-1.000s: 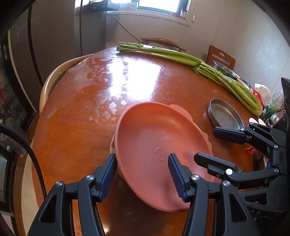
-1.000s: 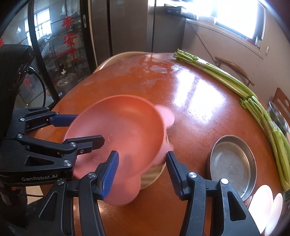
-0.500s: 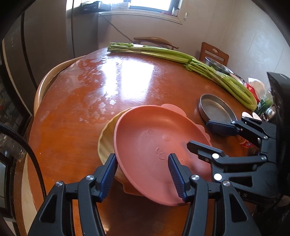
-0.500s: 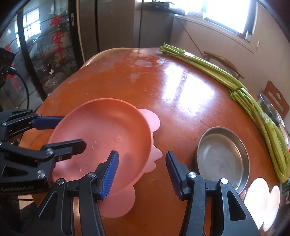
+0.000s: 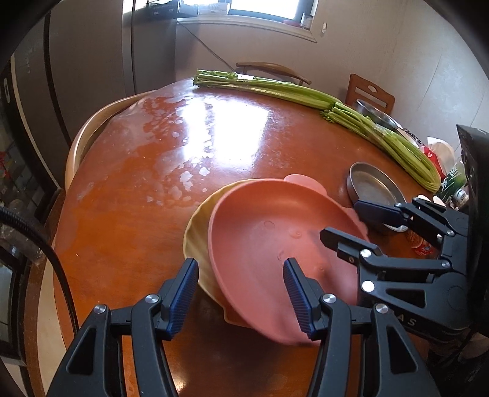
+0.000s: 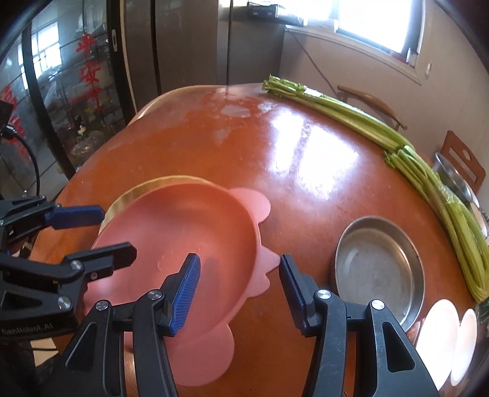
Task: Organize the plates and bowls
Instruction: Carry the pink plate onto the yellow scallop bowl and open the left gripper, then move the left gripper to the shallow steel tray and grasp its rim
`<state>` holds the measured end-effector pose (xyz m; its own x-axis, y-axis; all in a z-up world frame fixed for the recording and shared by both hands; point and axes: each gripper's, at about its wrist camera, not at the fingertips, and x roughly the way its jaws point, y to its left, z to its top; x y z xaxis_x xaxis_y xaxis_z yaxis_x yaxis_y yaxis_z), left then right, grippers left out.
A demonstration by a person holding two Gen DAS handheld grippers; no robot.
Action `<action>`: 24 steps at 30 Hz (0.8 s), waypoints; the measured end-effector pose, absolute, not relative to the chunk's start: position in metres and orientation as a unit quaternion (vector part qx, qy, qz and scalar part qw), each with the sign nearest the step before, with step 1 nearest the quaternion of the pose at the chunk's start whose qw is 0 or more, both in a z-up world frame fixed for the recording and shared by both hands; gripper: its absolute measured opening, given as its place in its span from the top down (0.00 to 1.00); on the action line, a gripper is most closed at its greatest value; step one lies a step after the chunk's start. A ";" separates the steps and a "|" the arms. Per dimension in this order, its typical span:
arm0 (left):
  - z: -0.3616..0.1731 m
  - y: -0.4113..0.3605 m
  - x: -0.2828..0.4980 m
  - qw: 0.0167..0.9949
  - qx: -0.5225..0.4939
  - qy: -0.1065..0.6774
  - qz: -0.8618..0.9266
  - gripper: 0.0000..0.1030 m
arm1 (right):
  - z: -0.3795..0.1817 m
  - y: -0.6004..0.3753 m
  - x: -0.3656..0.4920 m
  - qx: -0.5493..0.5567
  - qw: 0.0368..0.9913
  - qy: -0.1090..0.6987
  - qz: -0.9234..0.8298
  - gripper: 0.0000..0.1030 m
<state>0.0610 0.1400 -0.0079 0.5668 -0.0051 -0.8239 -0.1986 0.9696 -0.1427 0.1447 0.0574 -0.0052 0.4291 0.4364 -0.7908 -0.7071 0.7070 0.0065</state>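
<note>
Nearest in the left wrist view, the left tool stands with its blue pads parted, straddling the near rim of the pink plate; neither pad visibly presses on it, so it looks released rather than gripping. In the right wrist view the right tool is likewise parted: its left pad hangs over the plate's inside and its right pad just outside the scalloped edge, with a gap on both sides, so it grips nothing.

The pink plate lies tilted on a yellow plate, whose rim shows as a crescent at the pink plate's left and far side. Both sit on the near part of the round wooden counter.

To the right of the stack, apart from it, a shallow metal dish rests on the counter. At the near right edge of the right wrist view two white plates show in part.

Farther back, long bundles of celery lie along the counter's right and far side. Beyond that stand wooden chairs and a window.
</note>
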 end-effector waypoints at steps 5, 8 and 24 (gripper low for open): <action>-0.004 0.146 0.059 0.882 -0.110 0.455 0.058 0.45 | 0.008 0.034 0.140 -0.134 0.839 0.412 0.329 0.47; -0.006 0.149 0.061 0.879 -0.113 0.458 0.063 0.45 | 0.015 0.012 0.129 -0.125 0.846 0.410 0.318 0.47; -0.014 0.133 0.069 0.875 -0.101 0.470 0.053 0.44 | -0.004 0.007 0.112 -0.131 0.830 0.435 0.325 0.47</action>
